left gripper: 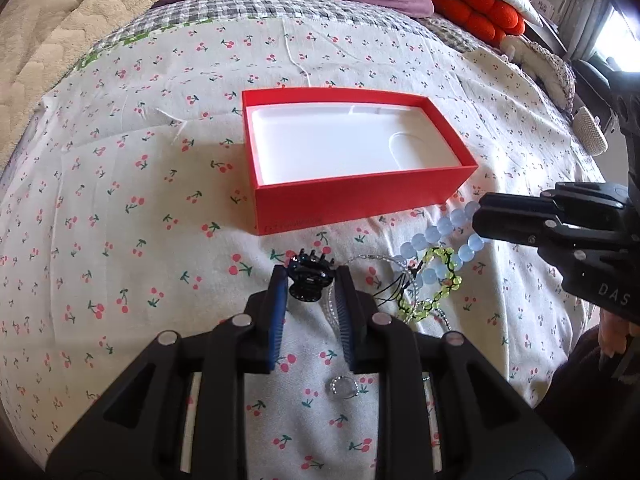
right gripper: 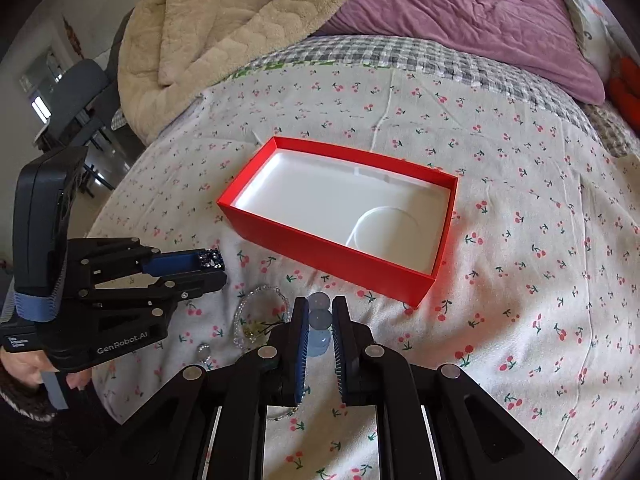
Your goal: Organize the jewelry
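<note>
Left tongs (left gripper: pixel 311 280) clamp black hair claw (left gripper: pixel 308 282); right tongs (right gripper: pixel 320 312) clamp blue-bead bracelet (right gripper: pixel 320 326).

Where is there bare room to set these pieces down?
The red box is bare inside across its white tray. The cherry-print sheet lies open left of it. It is crowded near the fingers: blue bead bracelet, yellow-green bracelet, ring.

The right tongs (right gripper: pixel 320 320) hide most of the blue bead bracelet (right gripper: pixel 320 340) between them.
</note>
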`<state>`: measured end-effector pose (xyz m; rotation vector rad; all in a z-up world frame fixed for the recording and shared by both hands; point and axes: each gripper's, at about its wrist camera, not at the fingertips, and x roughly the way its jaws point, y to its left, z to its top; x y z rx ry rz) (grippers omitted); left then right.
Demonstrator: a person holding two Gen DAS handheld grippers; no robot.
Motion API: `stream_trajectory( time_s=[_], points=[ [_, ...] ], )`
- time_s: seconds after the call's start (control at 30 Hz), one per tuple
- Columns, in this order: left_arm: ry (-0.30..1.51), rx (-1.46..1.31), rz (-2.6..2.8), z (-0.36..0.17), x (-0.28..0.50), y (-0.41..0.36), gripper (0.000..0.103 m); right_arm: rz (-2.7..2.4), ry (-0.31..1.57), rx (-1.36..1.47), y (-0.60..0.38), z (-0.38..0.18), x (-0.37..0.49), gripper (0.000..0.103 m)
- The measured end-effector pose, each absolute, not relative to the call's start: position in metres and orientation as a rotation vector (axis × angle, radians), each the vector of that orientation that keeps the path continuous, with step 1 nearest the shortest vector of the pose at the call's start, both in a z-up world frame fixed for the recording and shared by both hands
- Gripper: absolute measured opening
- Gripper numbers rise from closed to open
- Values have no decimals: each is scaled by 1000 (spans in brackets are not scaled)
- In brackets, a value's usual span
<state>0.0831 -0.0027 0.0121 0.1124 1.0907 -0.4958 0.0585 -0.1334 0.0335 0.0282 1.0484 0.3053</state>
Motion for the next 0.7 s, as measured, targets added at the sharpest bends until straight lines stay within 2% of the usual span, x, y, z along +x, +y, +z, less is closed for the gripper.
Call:
stream_trajectory(
  time_s=[0.53, 0.6, 0.7],
  points=[
    [1027, 56, -525, 44, 88, -11, 26, 340, 917, 162, -171, 91, 37, 12],
    [1042, 61, -518, 39, 89, -11, 26, 316, 921, 137, -172, 89, 38, 12],
    [1086, 78, -494, 27, 91, -13, 26, 255, 1031, 112, -173, 59, 50, 12]
  ],
)
